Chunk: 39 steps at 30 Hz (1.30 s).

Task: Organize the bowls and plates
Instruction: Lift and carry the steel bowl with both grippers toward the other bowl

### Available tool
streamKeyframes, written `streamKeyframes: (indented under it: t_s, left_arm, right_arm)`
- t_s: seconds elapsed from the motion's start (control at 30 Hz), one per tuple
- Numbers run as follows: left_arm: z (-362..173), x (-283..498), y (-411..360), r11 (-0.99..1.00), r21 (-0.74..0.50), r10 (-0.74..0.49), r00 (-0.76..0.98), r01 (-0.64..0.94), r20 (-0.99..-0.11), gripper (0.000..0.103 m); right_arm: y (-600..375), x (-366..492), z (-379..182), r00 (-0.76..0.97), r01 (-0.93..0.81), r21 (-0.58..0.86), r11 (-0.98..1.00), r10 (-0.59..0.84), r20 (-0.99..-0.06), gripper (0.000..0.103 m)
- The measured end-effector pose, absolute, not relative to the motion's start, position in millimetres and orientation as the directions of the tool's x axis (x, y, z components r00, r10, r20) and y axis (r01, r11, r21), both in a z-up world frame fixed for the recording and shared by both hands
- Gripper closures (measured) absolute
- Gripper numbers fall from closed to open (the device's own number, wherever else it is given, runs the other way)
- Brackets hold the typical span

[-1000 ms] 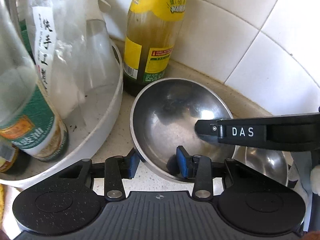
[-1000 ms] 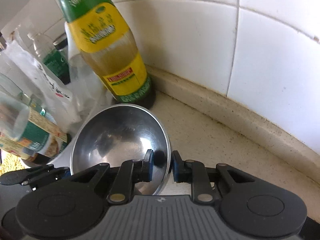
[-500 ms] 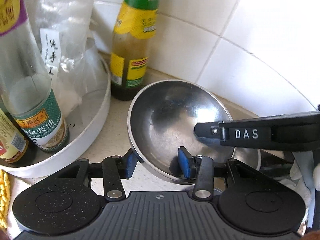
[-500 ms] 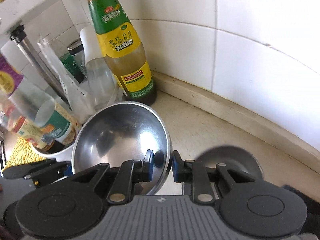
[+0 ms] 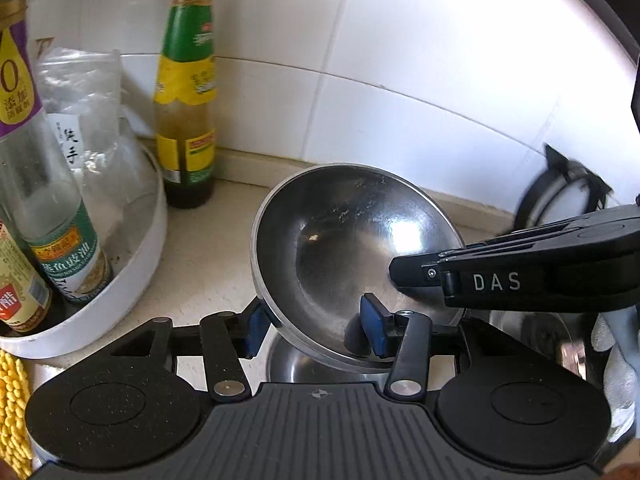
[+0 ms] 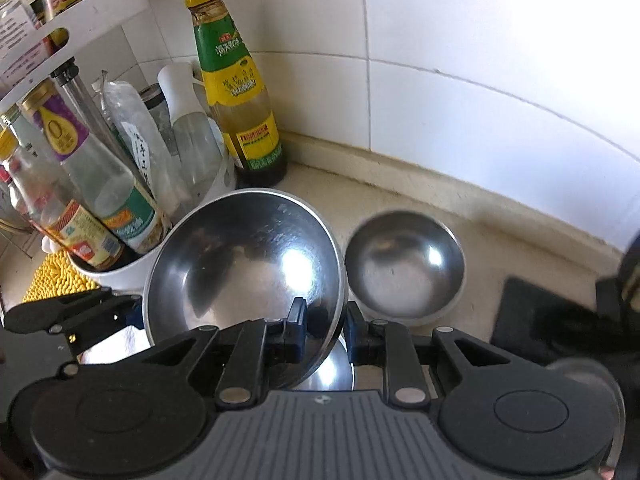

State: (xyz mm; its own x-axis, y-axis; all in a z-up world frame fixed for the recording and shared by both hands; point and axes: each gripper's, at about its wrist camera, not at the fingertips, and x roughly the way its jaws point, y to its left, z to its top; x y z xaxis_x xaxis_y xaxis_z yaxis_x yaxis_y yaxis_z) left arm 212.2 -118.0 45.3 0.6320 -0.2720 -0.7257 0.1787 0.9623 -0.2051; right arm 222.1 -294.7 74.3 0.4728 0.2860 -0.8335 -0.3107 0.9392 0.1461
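Large steel bowl (image 6: 244,264) held tilted above beige countertop (image 6: 440,208), clear of surface; rim pinched at near-right edge by right gripper (image 6: 323,332), jaws nearly shut on thin wall, one pad inside, one outside.

Left gripper (image 5: 316,330) at bowl's opposite rim (image 5: 348,240); jaws just been opening, now part open w/ rim btwn them; inner blue pad (image 5: 372,330) inside bowl, outer pad (image 5: 254,330) outside; outer pad close to wall, contact w/ either pad not clear.

In left wrist view, right gripper's finger marked "DAS" (image 5: 520,276) reaching in from right over bowl's far edge.

Smaller steel bowl (image 6: 404,264) upright on countertop just right of large one, apart from it; part of a third steel bowl (image 6: 328,372) visible directly beneath lifted bowl, also seen in left wrist view (image 5: 304,364).

Sauce bottle w/ yellow cap, green-yellow label (image 6: 236,92) upright by white tiled wall (image 6: 480,40), behind large bowl; white round caddy (image 5: 132,276) to left, w/ soy sauce bottle (image 5: 60,232), other condiment bottles & a clear plastic bag (image 5: 88,120).

Yellow nubby mat (image 6: 56,276) beside caddy; black flat object (image 6: 532,316) at far right, blurred.
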Motion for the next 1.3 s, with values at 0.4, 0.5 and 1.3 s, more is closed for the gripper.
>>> streamKeyframes:
  t_s: [0.4,0.5,1.3]
  left_arm:
    - [27,194,-122,0.936,-0.163,-0.321,0.563,0.313,-0.761,0.045]
    - [25,192,-120,0.933,-0.157,-0.322,0.557,0.324,-0.766,0.045]
    - [1,201,-125,0.909,-0.144,-0.335,0.483,0.391,-0.809,0.043]
  right_arm:
    - [-299,185,57,0.440,-0.216,0.162,0.963,0.244,-0.864,0.063]
    - [-297,182,55,0.434,-0.207,0.165,0.964,0.241,-0.868,0.063]
    - [-295,184,28,0.364,-0.164,0.164,0.973,0.215,-0.906,0.062]
